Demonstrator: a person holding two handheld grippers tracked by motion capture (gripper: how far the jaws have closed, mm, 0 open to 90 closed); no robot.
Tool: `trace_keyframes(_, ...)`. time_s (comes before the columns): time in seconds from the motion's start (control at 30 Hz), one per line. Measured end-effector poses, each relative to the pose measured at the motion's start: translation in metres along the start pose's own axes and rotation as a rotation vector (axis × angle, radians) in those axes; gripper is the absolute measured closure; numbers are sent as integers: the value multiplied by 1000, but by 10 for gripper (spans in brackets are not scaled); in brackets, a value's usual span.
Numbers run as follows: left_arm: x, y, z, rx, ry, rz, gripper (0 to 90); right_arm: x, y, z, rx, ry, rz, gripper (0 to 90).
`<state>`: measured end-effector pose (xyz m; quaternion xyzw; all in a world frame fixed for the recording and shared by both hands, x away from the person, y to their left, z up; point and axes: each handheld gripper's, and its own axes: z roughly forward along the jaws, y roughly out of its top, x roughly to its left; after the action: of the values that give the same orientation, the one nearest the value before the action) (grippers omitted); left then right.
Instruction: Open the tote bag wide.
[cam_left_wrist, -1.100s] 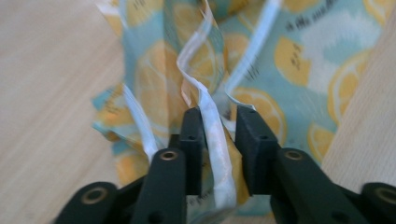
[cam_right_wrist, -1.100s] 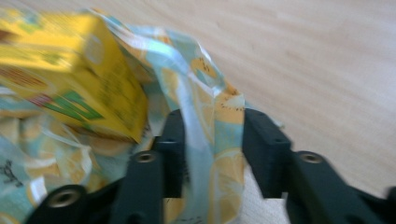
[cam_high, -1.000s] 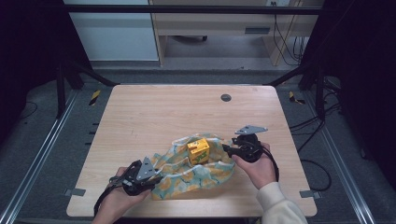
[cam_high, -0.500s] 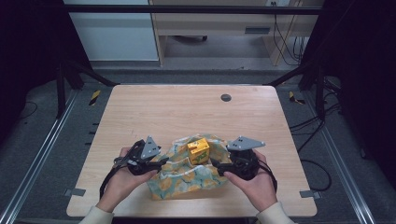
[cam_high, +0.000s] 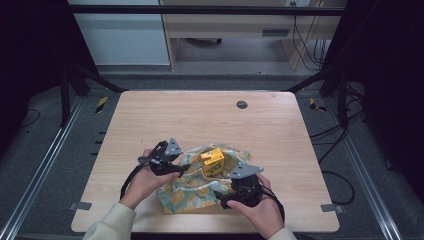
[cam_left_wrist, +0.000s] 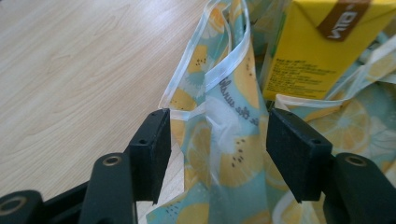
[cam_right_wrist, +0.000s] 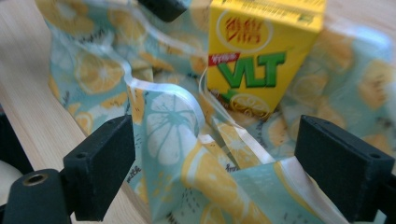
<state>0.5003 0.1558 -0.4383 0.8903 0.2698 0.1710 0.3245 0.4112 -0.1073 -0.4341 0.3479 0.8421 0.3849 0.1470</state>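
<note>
A teal cloth with a lemon print (cam_high: 192, 192) lies crumpled near the table's front edge. On it stands a yellow drink carton (cam_high: 212, 161), upright. My left gripper (cam_high: 181, 167) is at the cloth's left edge. In the left gripper view it (cam_left_wrist: 219, 140) is open, with a raised white-trimmed fold of the cloth (cam_left_wrist: 224, 116) between the jaws and the carton (cam_left_wrist: 317, 51) just beyond. My right gripper (cam_high: 227, 189) is at the cloth's front right. In the right gripper view it (cam_right_wrist: 219, 163) is wide open over another fold of the cloth (cam_right_wrist: 187, 154), facing the carton (cam_right_wrist: 257, 51).
The wooden table (cam_high: 200, 117) is bare behind the cloth, apart from a small dark round cap (cam_high: 242, 104) near its far edge. Both of the person's hands come in from the front edge. Black frame posts and cables stand around the table.
The left gripper moved from the cloth's front-left corner away and right to its left edge. The right gripper moved from the cloth's right edge toward the front. Carton unmoved.
</note>
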Motion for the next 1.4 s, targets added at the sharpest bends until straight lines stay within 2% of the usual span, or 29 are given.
trace_keyframes(0.03, 0, 0, 0, 0, 0, 0, 416, 0, 0, 0, 0, 0, 0, 129)
trace_keyframes(0.13, -1, -1, 6, 11, -19, 7, 518, 1, -7, 9, 25, 4, -6, 250)
trace_keyframes(0.17, -2, -1, 6, 17, -9, 19, 569, 1, -9, 11, 31, 2, -8, 292)
trace_keyframes(0.2, -3, -2, 7, 17, -5, 24, 643, 1, -12, 12, 39, 2, -4, 372)
trace_keyframes(0.23, -3, -2, 7, 17, -5, 24, 683, 1, -12, 12, 39, 2, -4, 372)
trace_keyframes(0.27, -4, -2, 7, 24, -10, 21, 683, 0, -14, 13, 49, 11, -7, 469)
trace_keyframes(0.3, -4, -2, 6, 22, -8, 22, 746, -1, -17, 14, 65, 17, -13, 562)
trace_keyframes(0.33, -4, -1, 5, 18, -1, 16, 796, -2, -20, 15, 82, 30, -13, 704)
trace_keyframes(0.37, -4, -1, 5, 18, -1, 16, 819, -2, -20, 15, 82, 30, -13, 704)
trace_keyframes(0.4, -3, 0, 1, -3, 11, 5, 841, -4, -23, 15, 86, 31, -15, 799)
trace_keyframes(0.43, -3, 0, 1, -3, 11, 5, 853, -4, -23, 15, 86, 31, -15, 799)
trace_keyframes(0.47, -1, 2, -4, -27, 32, -10, 866, -7, -24, 13, 83, 32, -3, 867)
trace_keyframes(0.53, 3, 4, -7, -42, 54, -24, 872, -10, -24, 9, 73, 34, 8, 892)
trace_keyframes(0.63, 7, 5, -6, -38, 69, -39, 877, -14, -27, 4, 75, 30, 27, 900)
trace_keyframes(0.7, 10, 5, -1, -21, 83, -52, 878, -17, -30, 2, 85, 23, 34, 900)
trace_keyframes(0.77, 10, 4, 2, -10, 89, -51, 876, -19, -32, 1, 93, 22, 45, 900)
trace_keyframes(0.83, 9, 3, 10, 24, 107, -38, 874, -23, -40, 2, 110, 21, 62, 900)
trace_keyframes(0.97, 8, -2, 17, 36, 116, -41, 875, -24, -45, 3, 134, 23, 67, 900)
trace_keyframes(1.13, 11, -6, 18, 33, 120, -53, 877, -24, -47, 3, 144, 18, 48, 900)
trace_keyframes(1.4, 13, -12, 19, 35, 121, -65, 877, -24, -52, 2, 161, 19, 56, 900)
